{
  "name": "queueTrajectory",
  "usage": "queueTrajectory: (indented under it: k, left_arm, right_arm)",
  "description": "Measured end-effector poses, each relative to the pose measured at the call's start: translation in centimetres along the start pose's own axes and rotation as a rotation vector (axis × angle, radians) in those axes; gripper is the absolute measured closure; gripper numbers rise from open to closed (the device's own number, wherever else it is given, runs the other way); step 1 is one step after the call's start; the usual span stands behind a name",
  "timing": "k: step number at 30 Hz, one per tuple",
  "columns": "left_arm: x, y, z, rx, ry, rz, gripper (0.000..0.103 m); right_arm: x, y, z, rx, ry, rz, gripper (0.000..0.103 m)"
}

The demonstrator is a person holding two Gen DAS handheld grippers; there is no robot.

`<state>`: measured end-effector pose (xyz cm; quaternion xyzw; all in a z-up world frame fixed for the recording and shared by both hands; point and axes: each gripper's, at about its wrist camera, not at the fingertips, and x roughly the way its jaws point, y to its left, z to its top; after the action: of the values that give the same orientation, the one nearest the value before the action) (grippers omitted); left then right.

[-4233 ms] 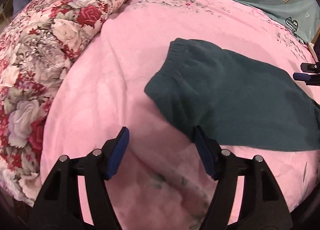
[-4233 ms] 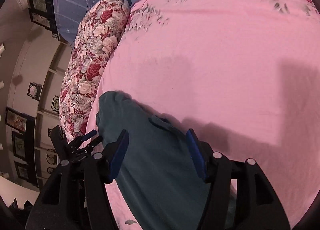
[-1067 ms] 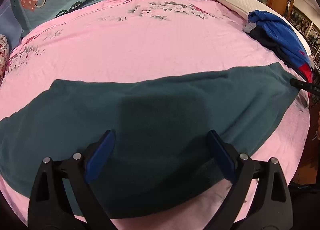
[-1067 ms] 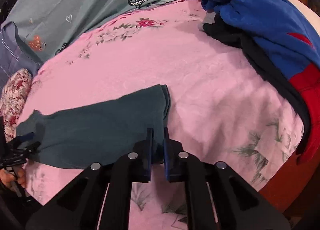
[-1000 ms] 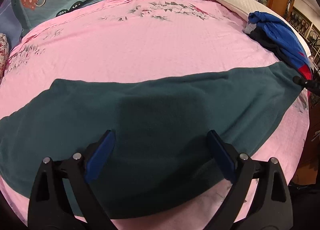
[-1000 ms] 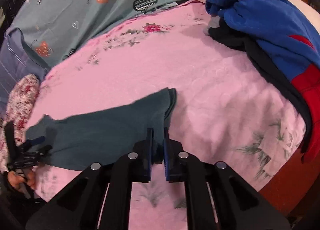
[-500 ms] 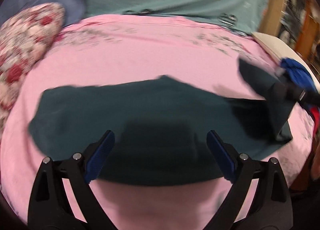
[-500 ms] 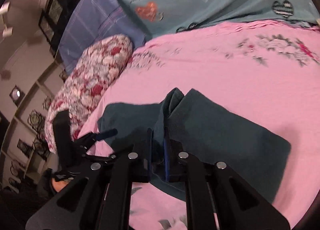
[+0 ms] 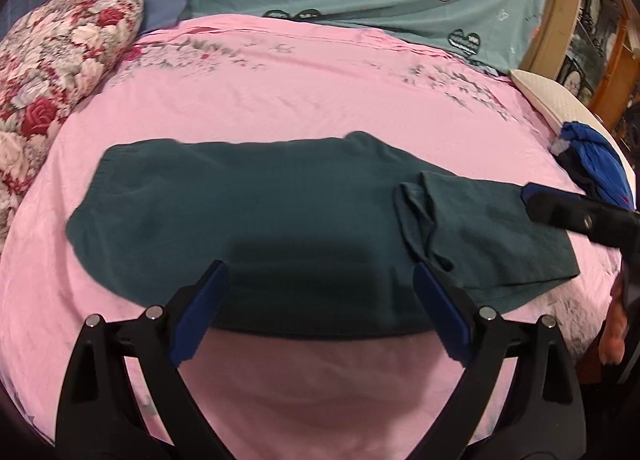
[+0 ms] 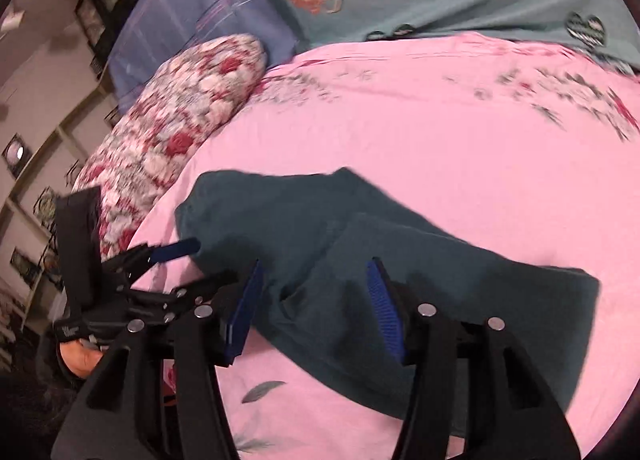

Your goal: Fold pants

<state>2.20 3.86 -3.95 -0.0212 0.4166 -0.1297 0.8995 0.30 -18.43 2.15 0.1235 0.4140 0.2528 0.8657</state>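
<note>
Between the right tongs' (image 10: 314, 302) parted blue pads lay the dark green pants (image 9: 248, 220), flat on the pink bedspread (image 9: 304, 92), one end doubled back over the rest. Those jaws had just been opening, cloth under them but not pinched. Left tongs (image 9: 320, 312) hung released at the near edge, gripping nothing. Doing this step well, I'd judge, meant lifting clear without dragging the flap, then squaring its rumpled edge. Long axis ran side to side across the left tongs' view, folded end toward the right tongs, other end toward the flowered pillow (image 9: 48, 60). Blue clothes (image 9: 596, 160) sat beyond the right tongs.
</note>
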Motion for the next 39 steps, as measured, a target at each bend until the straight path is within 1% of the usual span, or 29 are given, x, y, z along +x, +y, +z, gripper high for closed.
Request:
queueTrajectory:
  k: [1, 2, 3, 6, 7, 8, 9, 10, 12, 13, 15, 16, 19, 23, 28, 30, 32, 33, 34, 35, 36, 37, 38, 39]
  left_arm:
    - [0.2, -0.5, 0.0, 0.011, 0.007, -0.007, 0.008]
    - [0.7, -1.1, -0.1, 0.025, 0.020, -0.011, 0.008]
    - [1.1, -1.6, -0.2, 0.038, 0.033, -0.018, 0.008]
    - [2.5, -3.2, -1.1, 0.095, 0.085, -0.014, 0.008]
    - [2.9, -3.5, -1.4, 0.114, 0.097, 0.001, 0.007]
    - [2.9, -3.6, -1.5, 0.121, 0.086, 0.010, 0.006]
    - [2.9, -3.4, -1.6, 0.112, 0.088, 0.013, 0.005]
    - [2.9, -3.2, -1.5, 0.103, 0.088, 0.017, 0.005]
    - [2.9, -2.5, -1.5, 0.085, 0.093, 0.047, 0.005]
    - [2.9, -2.2, -1.6, 0.079, 0.091, 0.052, 0.007]
    - [2.5, -1.7, -1.6, 0.073, 0.084, 0.055, 0.007]
    - [2.3, -1.5, -1.7, 0.065, 0.080, 0.050, 0.007]
    - [2.2, -1.2, -1.7, 0.059, 0.072, 0.043, 0.007]
    - [1.9, -1.0, -1.8, 0.052, 0.067, 0.037, 0.007]
    - [1.1, 0.0, -1.7, 0.022, 0.055, 0.042, 0.007]
    - [0.7, 0.6, -1.8, 0.009, 0.050, 0.051, 0.007]
    - [0.6, 1.3, -1.8, -0.006, 0.050, 0.060, 0.007]
    - [0.5, 1.6, -1.9, -0.014, 0.050, 0.064, 0.007]
    - [0.4, 1.9, -1.9, -0.023, 0.049, 0.068, 0.007]
    - [0.3, 2.3, -1.9, -0.033, 0.048, 0.073, 0.007]
    - [0.2, 2.6, -2.0, -0.042, 0.048, 0.077, 0.007]
    - [0.0, 3.0, -2.0, -0.051, 0.047, 0.079, 0.007]
    - [-0.3, 3.3, -2.0, -0.060, 0.043, 0.080, 0.007]
    - [-0.5, 3.6, -2.0, -0.067, 0.040, 0.080, 0.007]
  right_arm:
    - [0.3, -0.5, 0.2, 0.020, 0.011, -0.006, 0.048]
    - [0.7, -0.5, 0.2, 0.025, 0.024, 0.011, 0.048]
    - [1.4, -0.1, 0.4, 0.011, 0.049, 0.037, 0.048]
    - [3.7, 1.4, 0.8, -0.036, 0.113, 0.063, 0.048]
    - [5.0, 2.0, 0.9, -0.056, 0.146, 0.051, 0.048]
    - [5.5, 1.7, 0.8, -0.059, 0.165, 0.033, 0.048]
    - [6.4, 1.6, 0.6, -0.053, 0.193, 0.026, 0.051]
    - [7.4, 1.4, 0.3, -0.053, 0.233, 0.027, 0.069]
    - [7.5, 1.5, -0.1, -0.103, 0.224, 0.006, 0.083]
    - [7.3, 1.2, -0.2, -0.099, 0.224, 0.020, 0.092]
    - [6.6, 0.6, -0.4, -0.095, 0.209, 0.034, 0.099]
    - [6.2, 0.1, -0.6, -0.076, 0.194, 0.047, 0.099]
    - [4.9, -0.8, -0.8, -0.011, 0.141, 0.147, 0.099]
    - [3.6, 0.2, -0.3, -0.026, 0.116, 0.176, 0.099]
    - [3.3, 2.5, 0.1, -0.076, 0.125, 0.226, 0.099]
    - [4.1, 2.8, 0.0, -0.087, 0.149, 0.213, 0.099]
    - [5.7, 2.5, -0.3, -0.057, 0.210, 0.216, 0.099]
    - [6.3, 2.5, -0.6, -0.062, 0.232, 0.207, 0.099]
    - [7.3, 2.5, -1.0, -0.071, 0.264, 0.179, 0.099]
    - [7.8, 2.1, -1.1, -0.055, 0.273, 0.179, 0.101]
    - [7.9, 1.7, -0.9, -0.026, 0.276, 0.193, 0.101]
    - [7.7, 1.3, -0.7, -0.004, 0.276, 0.199, 0.099]
    - [7.2, 1.4, -0.5, -0.010, 0.262, 0.190, 0.096]
    - [6.6, 1.7, -0.3, -0.029, 0.246, 0.168, 0.078]
